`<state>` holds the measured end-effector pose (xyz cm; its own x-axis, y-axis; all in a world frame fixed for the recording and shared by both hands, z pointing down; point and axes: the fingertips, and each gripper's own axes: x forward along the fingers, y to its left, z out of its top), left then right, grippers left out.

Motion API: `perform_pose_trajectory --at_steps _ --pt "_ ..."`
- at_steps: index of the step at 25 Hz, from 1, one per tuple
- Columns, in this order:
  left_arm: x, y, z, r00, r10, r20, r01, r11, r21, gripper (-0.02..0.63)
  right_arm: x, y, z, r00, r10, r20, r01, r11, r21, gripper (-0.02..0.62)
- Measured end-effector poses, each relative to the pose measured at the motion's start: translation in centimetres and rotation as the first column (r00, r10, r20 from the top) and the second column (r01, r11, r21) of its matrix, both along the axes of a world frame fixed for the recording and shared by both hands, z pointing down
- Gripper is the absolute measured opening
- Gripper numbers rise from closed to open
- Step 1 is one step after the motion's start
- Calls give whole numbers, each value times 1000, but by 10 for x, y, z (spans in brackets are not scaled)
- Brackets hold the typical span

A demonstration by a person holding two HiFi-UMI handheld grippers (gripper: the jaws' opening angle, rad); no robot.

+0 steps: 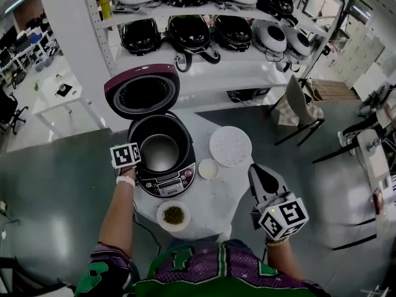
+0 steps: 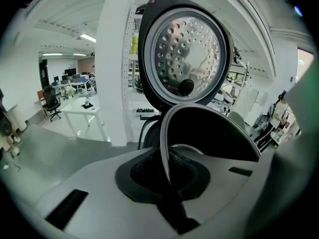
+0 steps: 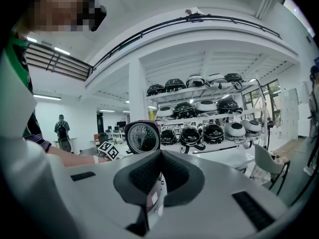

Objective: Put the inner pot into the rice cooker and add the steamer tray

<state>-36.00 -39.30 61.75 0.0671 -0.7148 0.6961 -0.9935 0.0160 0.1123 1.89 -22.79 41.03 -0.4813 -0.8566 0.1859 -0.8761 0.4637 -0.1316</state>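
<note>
Left gripper view shows the left gripper [image 2: 168, 183] pinched on the thin rim of the inner pot [image 2: 214, 133]. The pot is seen sunk in the rice cooker [image 1: 162, 181] at the table's [image 1: 216, 197] left edge, under the raised lid [image 1: 142, 91]. The right gripper [image 1: 263, 179] is pressed together on nothing by the table's right edge. The steamer tray [image 1: 230, 146] lies flat near the far edge. It is judged light, stiff and thin, and is best pinched at its rim, where smooth plastic may slip.
</note>
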Motion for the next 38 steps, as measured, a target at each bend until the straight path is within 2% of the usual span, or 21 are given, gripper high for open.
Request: perform_pose_trajectory --at_steps 8,9,11,13,15,23,25,31,38 --pt "2 -6 8 998 45 53 -43 998 -43 41 -3 -4 0 1000 -17 -9 17 1000 -6 5" --pt "3 -6 9 997 56 48 -54 997 -46 52 -3 -4 1 1000 -17 -6 17 1000 -7 5" --pt "7 -5 10 997 79 0 -79 996 -42 123 -2 -4 4 1000 -16 6 16 1000 -12 6" --pt "9 -2 9 995 84 -60 -85 996 -25 147 -1 -4 6 1000 -17 19 18 1000 -19 5" --pt "7 1 6 993 78 -88 -79 997 -5 186 -2 -4 8 999 -21 27 22 1000 -22 5" --pt "-11 20 0 994 58 -90 -55 998 43 204 -19 -1 9 998 -41 53 43 999 -30 6" --pt "-15 29 4 992 54 -110 -48 997 55 204 -25 0 10 997 -54 51 55 998 -27 6" --pt "-28 59 6 985 32 -171 -7 990 144 229 -43 3 13 996 -76 56 77 997 -23 5" --pt "-37 98 -18 984 33 -177 9 972 233 227 -67 7 7 993 -101 56 102 995 -9 5"
